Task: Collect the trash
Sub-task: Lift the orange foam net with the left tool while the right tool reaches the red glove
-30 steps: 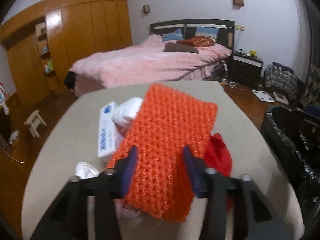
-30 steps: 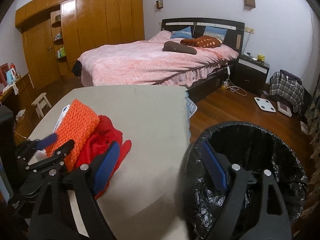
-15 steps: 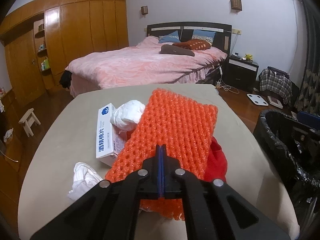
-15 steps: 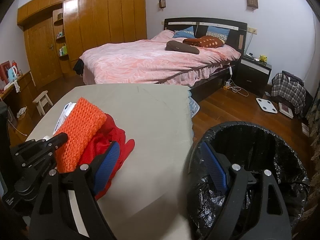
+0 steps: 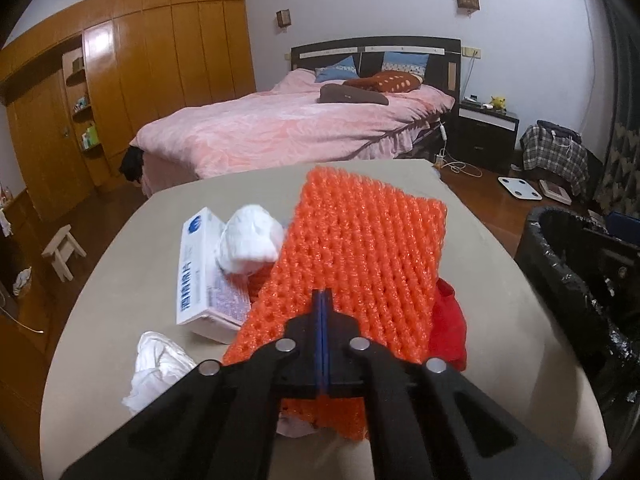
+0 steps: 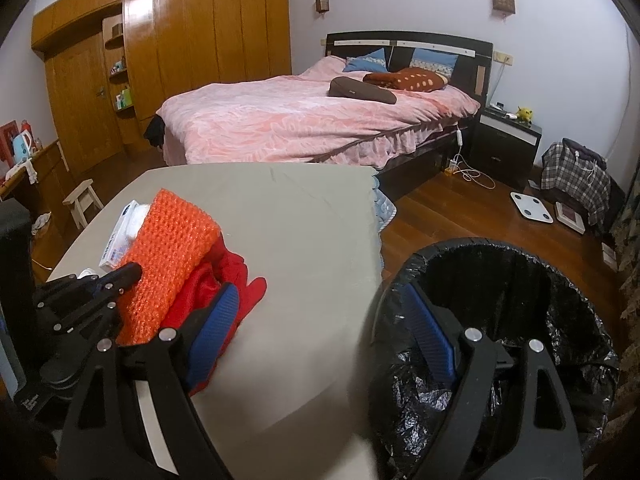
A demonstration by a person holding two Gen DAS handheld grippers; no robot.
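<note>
An orange foam net (image 5: 360, 248) lies on the beige table (image 5: 120, 280), over a red cloth (image 5: 450, 328). My left gripper (image 5: 322, 300) is shut on the net's near edge; it also shows in the right wrist view (image 6: 132, 270). A white box (image 5: 200, 272), a white paper ball (image 5: 250, 240) and a crumpled white tissue (image 5: 156, 368) lie left of the net. My right gripper (image 6: 320, 332) is open and empty, between the table edge and a bin with a black liner (image 6: 520, 320).
The bin (image 5: 580, 272) stands right of the table. A pink bed (image 6: 312, 120) lies beyond, with a wooden wardrobe (image 6: 160, 60) to the left. A small stool (image 5: 64, 246), a scale (image 6: 532, 208) and a plaid bag (image 6: 576, 176) are on the wood floor.
My left gripper has closed on the near edge of the orange net and lifted it slightly. The right gripper has stayed open by the bin.
</note>
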